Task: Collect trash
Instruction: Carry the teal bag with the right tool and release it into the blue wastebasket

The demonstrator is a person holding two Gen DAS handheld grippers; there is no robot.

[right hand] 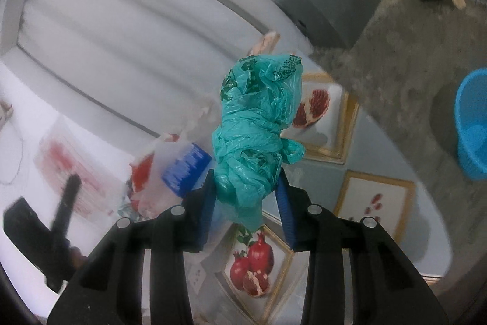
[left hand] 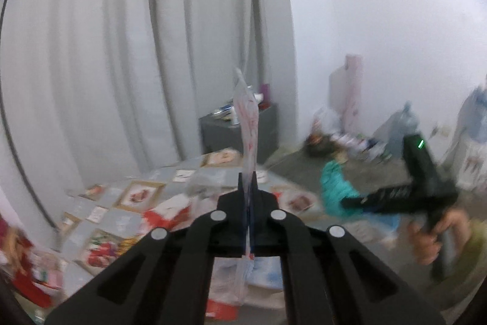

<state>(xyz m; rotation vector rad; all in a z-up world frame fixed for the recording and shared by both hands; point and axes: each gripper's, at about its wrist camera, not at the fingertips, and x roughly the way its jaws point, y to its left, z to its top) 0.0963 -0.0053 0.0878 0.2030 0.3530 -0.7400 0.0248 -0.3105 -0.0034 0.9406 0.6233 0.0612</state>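
**Trash Held in Both Grippers; Transfer to a Container Pending**

The right gripper point(right hand: 247, 197) is clamped on a crumpled teal plastic bag point(right hand: 258, 124), which is gripped at its lower end between the blue pads point(right hand: 286, 203) and stands up out of the jaws. The left gripper point(left hand: 249, 188) is pressed together on a thin white wrapper with red print point(left hand: 248, 124), which is held edge-on and rises from between the fingers.

Both items are carried in the air above the patterned tablecloth point(right hand: 322, 181), which is printed with framed pomegranate pictures. Beside the teal bag, over the tablecloth, a translucent bag with a blue-labelled item point(right hand: 182, 166) is seen; whether it rests on the tablecloth cannot be told. Beyond the far edge of the tablecloth, a blue basin point(right hand: 471, 124) stands on the floor, and a grey cabinet point(right hand: 334, 5) is placed near the curtain.

The step in hand is judged to be the carrying of collected trash. For the next move, a receptacle must be reached, probably the blue basin, and each gripper must be opened over it.
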